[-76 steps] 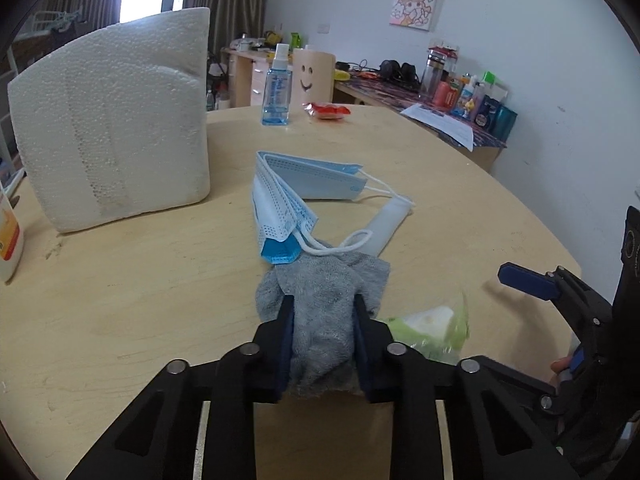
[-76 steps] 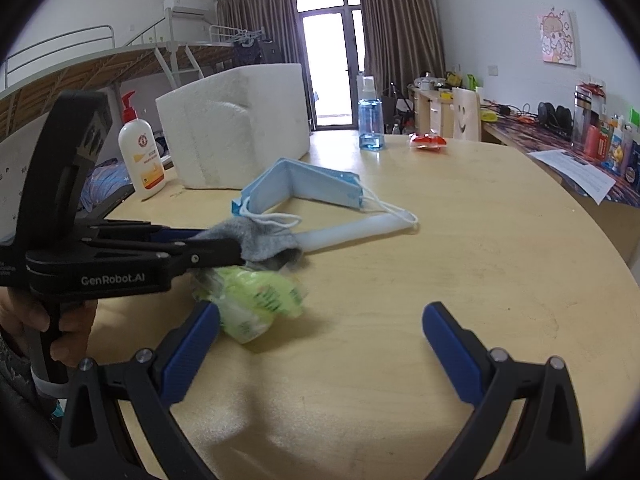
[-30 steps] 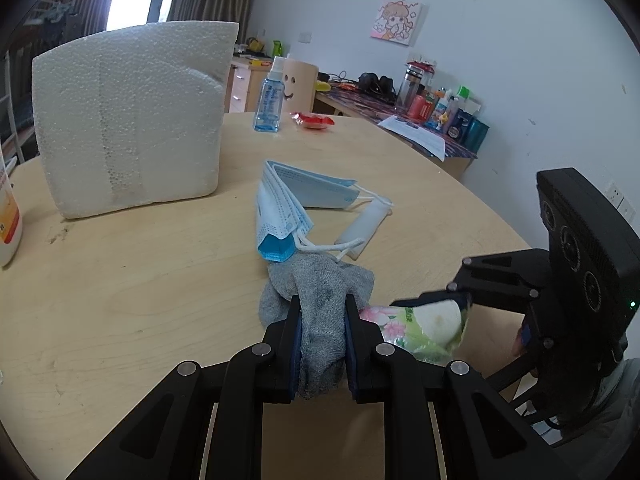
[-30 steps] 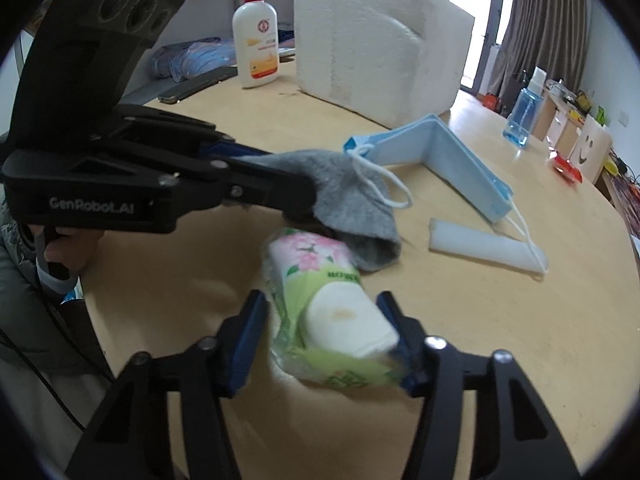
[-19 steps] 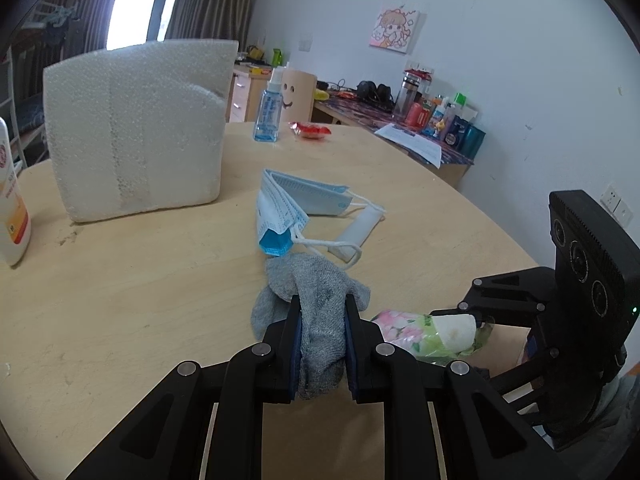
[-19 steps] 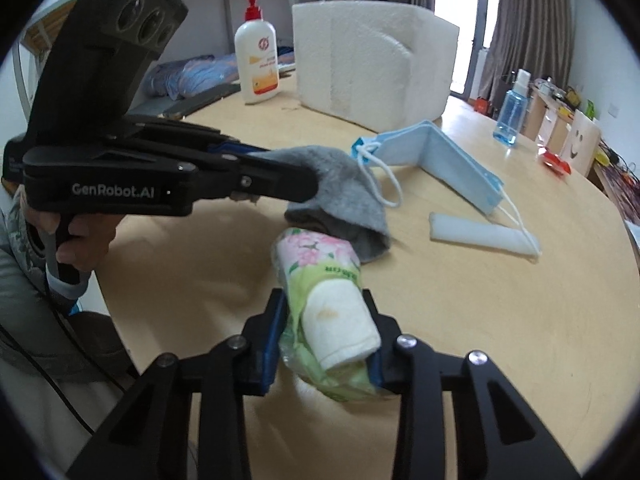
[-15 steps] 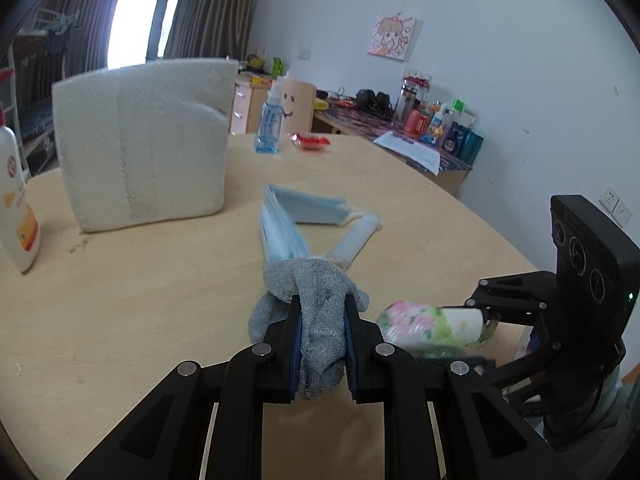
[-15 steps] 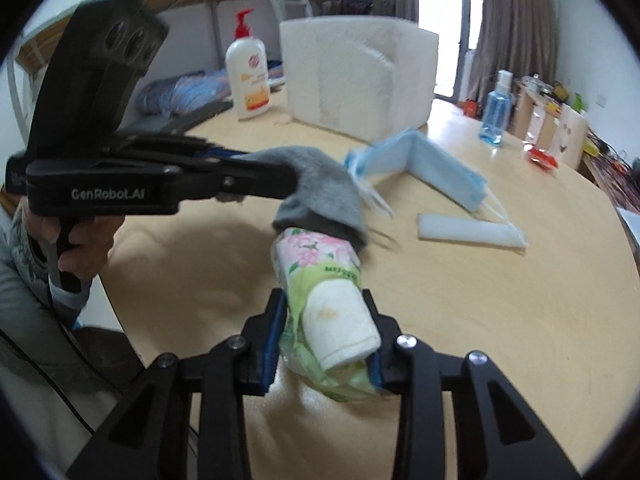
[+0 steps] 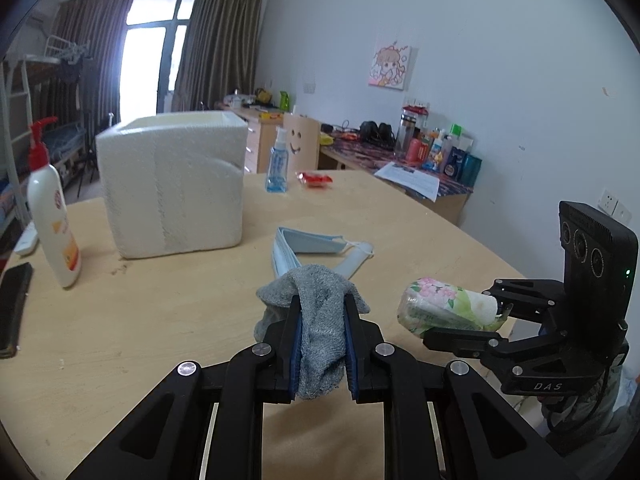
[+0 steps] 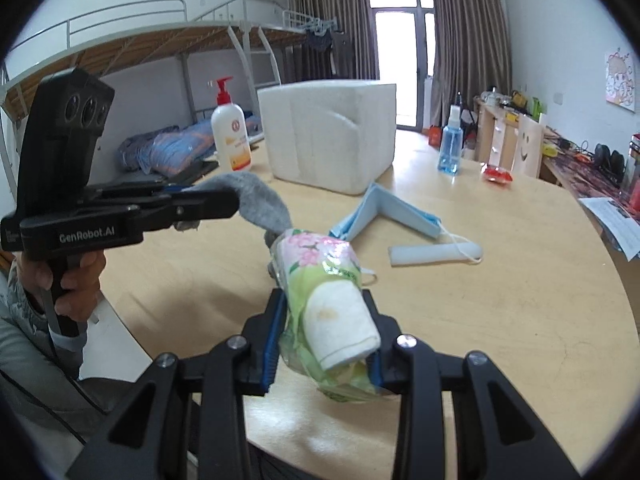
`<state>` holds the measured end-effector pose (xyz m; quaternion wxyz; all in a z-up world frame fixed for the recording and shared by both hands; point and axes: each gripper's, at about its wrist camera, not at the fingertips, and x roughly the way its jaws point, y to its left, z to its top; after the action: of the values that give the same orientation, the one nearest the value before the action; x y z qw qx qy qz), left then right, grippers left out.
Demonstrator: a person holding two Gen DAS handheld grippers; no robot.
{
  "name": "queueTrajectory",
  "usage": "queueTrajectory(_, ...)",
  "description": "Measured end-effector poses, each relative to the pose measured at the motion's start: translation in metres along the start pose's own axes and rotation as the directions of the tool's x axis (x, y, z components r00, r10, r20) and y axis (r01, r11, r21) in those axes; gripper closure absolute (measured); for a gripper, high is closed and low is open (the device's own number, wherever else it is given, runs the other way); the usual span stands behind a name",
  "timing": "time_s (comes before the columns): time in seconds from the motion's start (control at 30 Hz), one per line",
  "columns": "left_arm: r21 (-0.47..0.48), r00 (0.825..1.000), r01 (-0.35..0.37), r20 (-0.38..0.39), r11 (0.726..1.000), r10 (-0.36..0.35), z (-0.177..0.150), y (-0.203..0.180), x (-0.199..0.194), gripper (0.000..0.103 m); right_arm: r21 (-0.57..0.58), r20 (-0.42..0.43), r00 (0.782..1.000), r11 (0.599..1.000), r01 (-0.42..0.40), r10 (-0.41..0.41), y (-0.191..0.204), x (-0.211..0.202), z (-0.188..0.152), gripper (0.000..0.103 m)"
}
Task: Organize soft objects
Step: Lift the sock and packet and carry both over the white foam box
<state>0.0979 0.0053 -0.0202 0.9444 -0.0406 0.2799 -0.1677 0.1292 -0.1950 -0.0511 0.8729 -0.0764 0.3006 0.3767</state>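
Left gripper [image 9: 321, 312] is clamped tight on the grey cloth [image 9: 316, 300], which hangs clear above the table [image 9: 140, 320]. Beside it, the right gripper [image 10: 325, 320] squeezes the tissue pack [image 10: 320, 280], its jaws having just closed in on the green floral wrapper, and the pack too is off the wood. From the right wrist view a hand [image 10: 76, 280] grips the left tool's handle. Further out on the table lie the folded blue masks [image 9: 304, 242], with a white tube [image 9: 354, 258] touching their ear loops. Behind them stands the foam box [image 9: 172, 184], a lotion bottle [image 9: 50, 208] to its left, a spray bottle [image 9: 277, 168] and a red packet [image 9: 314, 179] at the far edge.
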Motion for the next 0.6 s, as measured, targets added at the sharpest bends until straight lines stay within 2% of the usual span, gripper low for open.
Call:
queueTrajectory(0.33,0.028,0.993,-0.069,0.099,0.997,0.066,0.004,-0.009,-0.039,0.086,0.013,0.069,0.998,1.000,0.012,-0.013,0.008,-0.023,0.003,0.063)
queueTrajectory(0.6,0.050,0.975,-0.144,0.177,0.988,0.133,0.011,-0.015,-0.062,0.086,0.031,0.145,0.985,0.995,0.094,-0.097,0.014,-0.041,0.009,0.063)
